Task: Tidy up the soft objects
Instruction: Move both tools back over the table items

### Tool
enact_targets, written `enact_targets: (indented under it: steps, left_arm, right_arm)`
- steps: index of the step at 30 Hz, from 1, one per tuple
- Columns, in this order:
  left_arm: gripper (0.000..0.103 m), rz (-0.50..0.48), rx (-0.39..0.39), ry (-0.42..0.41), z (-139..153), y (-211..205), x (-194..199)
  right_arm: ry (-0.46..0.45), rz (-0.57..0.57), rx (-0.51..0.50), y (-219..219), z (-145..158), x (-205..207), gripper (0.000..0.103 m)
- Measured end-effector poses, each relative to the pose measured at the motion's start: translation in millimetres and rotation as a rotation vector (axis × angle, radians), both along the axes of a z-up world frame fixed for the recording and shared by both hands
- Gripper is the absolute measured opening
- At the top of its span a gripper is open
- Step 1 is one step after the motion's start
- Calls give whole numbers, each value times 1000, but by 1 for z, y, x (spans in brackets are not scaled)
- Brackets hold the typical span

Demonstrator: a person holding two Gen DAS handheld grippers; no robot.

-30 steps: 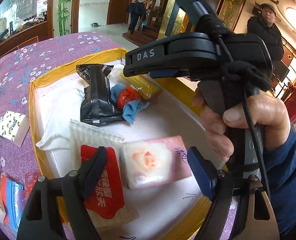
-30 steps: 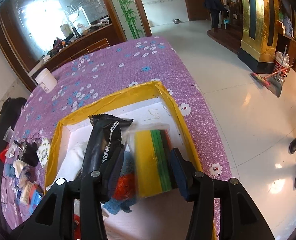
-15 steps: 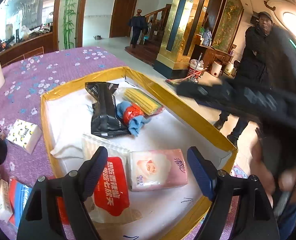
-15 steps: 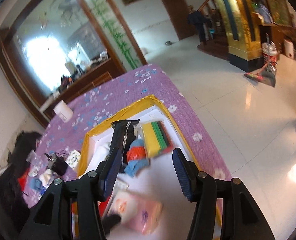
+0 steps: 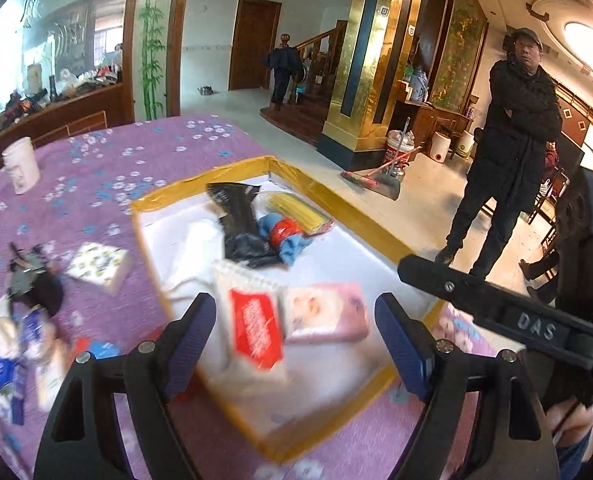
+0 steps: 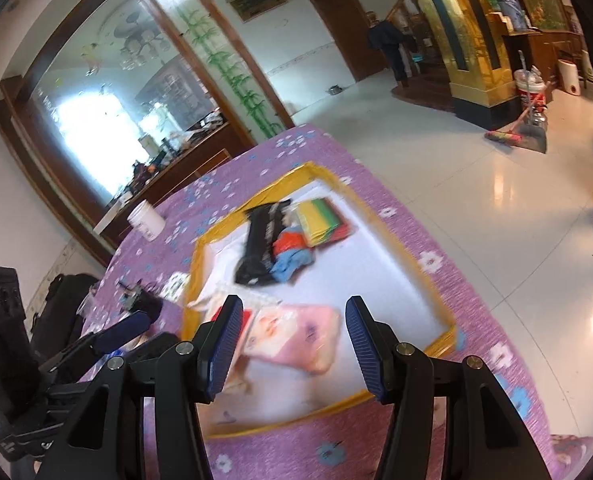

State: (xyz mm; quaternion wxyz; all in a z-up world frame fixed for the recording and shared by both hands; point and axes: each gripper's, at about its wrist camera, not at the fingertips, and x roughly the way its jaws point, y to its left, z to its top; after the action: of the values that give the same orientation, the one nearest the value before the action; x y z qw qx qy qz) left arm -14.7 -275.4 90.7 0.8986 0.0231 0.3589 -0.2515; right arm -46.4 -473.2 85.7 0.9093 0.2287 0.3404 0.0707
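Observation:
A yellow-rimmed white tray [image 5: 360, 220] [image 6: 436, 300] lies on the purple flowered table. In it lie a pink tissue pack [image 5: 328, 312] [image 6: 296, 336], a red-and-white packet [image 5: 254, 328], a black pouch [image 5: 236, 220] [image 6: 260, 236], a red-and-blue cloth bundle [image 5: 284, 234] [image 6: 290, 254], a yellow sponge pack [image 5: 298, 208] [image 6: 320, 220] and a white cloth [image 5: 192, 248]. My left gripper [image 5: 296, 340] is open and empty above the tray's near end. My right gripper [image 6: 292, 344] is open and empty, held higher; it shows at the right of the left wrist view.
A patterned tissue pack [image 5: 100, 266], a dark clump [image 5: 36, 284] and several small packets [image 5: 20, 360] lie left of the tray. A white cup [image 5: 20, 164] [image 6: 146, 220] stands at the far left. A man [image 5: 512, 140] stands on the floor at the right.
My right gripper let go of the yellow sponge pack in the tray's far corner and pulled back up and away. My left gripper also rose and drew back a little.

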Motion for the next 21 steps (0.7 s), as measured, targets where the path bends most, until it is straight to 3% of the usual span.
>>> enact_targets:
  steps: [9, 16, 21]
  left_arm:
    - [81, 140, 14, -17, -14, 94, -43]
    - [81, 339, -43, 19, -42, 190, -55]
    - [81, 440, -126, 101, -62, 238, -54]
  right_arm:
    - [-11, 182, -81, 82, -2, -13, 58]
    - [-34, 359, -153, 152, -15, -26, 58]
    - [-16, 422, -159, 178, -25, -25, 58]
